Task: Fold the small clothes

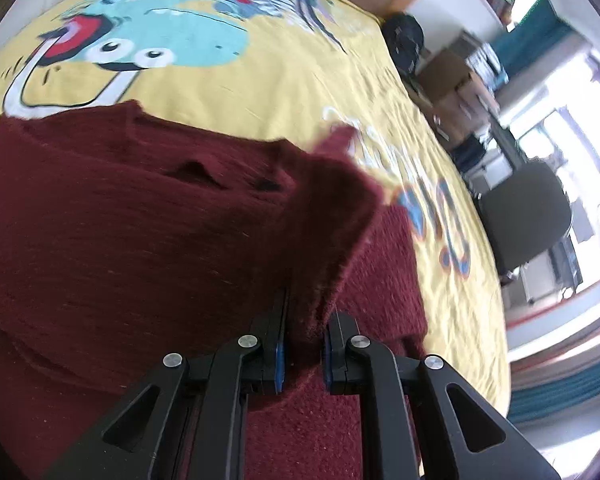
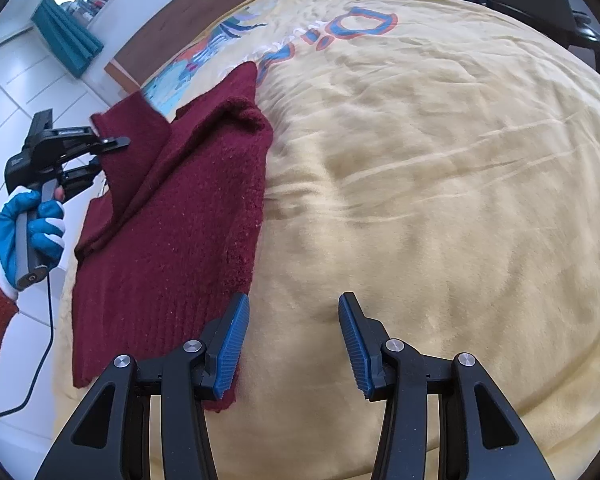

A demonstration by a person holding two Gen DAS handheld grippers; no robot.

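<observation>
While folding: sleeve fold in hand.
Left gripper [image 1: 304, 332]: clamped on maroon sweater [image 2: 172, 220] edge, 10 o'clock.
Right gripper [image 2: 294, 344]: jaws apart, empty, over yellow blanket [image 2: 440, 200].
Next: probably lay flap across, release.

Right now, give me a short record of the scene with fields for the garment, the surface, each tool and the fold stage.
garment: dark red knitted sweater, partly lifted on one side
surface: yellow printed blanket on a bed
left tool: shut on a raised edge of the sweater
right tool: open, nothing between its pads, over the blanket beside the sweater's hem
left hand: in a blue and white glove
fold stage: first fold under way, not laid down
</observation>
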